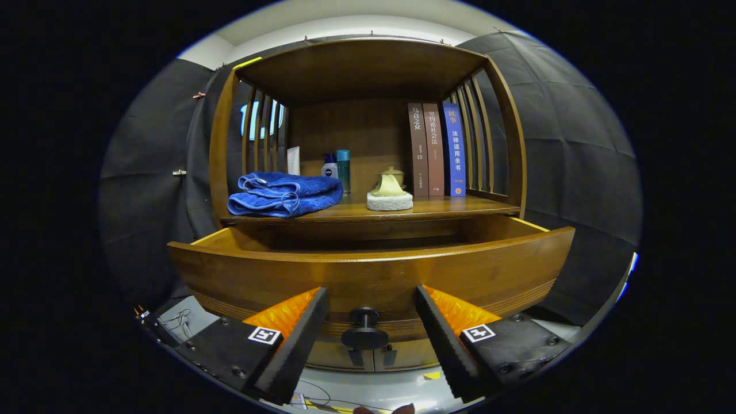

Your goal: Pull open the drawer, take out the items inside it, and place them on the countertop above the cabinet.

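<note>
The wooden drawer [368, 270] of the cabinet stands pulled out toward me, its curved front panel right ahead of the fingers. Its inside is hidden behind the front panel from this low angle. A round black knob [364, 330] juts from the panel's lower middle. My gripper [368, 322] is open, one finger on each side of the knob without touching it. Above the drawer lies the countertop [437, 208], a wooden shelf under a roof.
On the countertop sit a folded blue towel [284, 194], a white tube, two small bottles [338, 168], a yellowish lidded pot on a white pad [390, 192], and three upright books [436, 149]. Wooden slats close both sides. Cables lie on the grey floor below.
</note>
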Demonstrator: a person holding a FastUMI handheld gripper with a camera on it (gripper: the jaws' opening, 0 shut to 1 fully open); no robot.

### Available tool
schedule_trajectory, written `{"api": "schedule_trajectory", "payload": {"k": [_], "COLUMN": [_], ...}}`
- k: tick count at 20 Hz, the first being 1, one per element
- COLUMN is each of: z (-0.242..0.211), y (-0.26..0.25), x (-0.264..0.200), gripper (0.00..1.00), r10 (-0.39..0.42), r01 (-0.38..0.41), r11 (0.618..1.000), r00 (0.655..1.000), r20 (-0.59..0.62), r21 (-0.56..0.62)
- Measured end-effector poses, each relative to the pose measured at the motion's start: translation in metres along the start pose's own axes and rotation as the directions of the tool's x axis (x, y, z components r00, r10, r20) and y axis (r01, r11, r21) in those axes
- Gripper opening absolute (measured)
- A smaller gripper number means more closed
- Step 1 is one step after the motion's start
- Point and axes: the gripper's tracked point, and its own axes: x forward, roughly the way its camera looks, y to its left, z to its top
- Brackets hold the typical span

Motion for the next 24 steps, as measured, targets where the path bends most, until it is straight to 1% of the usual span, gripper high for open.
{"api": "schedule_trajectory", "payload": {"k": [9,15,20,24], "z": [0.008,0.011,0.013,0.013], "y": [0.002,0.002,0.003,0.005], "x": [0.055,0.089,0.104,0.104], "gripper": [0.99,0.99,0.99,0.99], "r10": [-0.005,-0.01,-0.019,-0.025], "r01": [0.005,0.009,0.018,0.025], "r11": [1.0,0.999,0.999,0.999], "r00": [1.0,1.0,0.999,0.999], "r20": [-0.003,-0.025,-0.033,-0.021], "r21": [-0.02,-0.032,-0.03,-0.043]}}
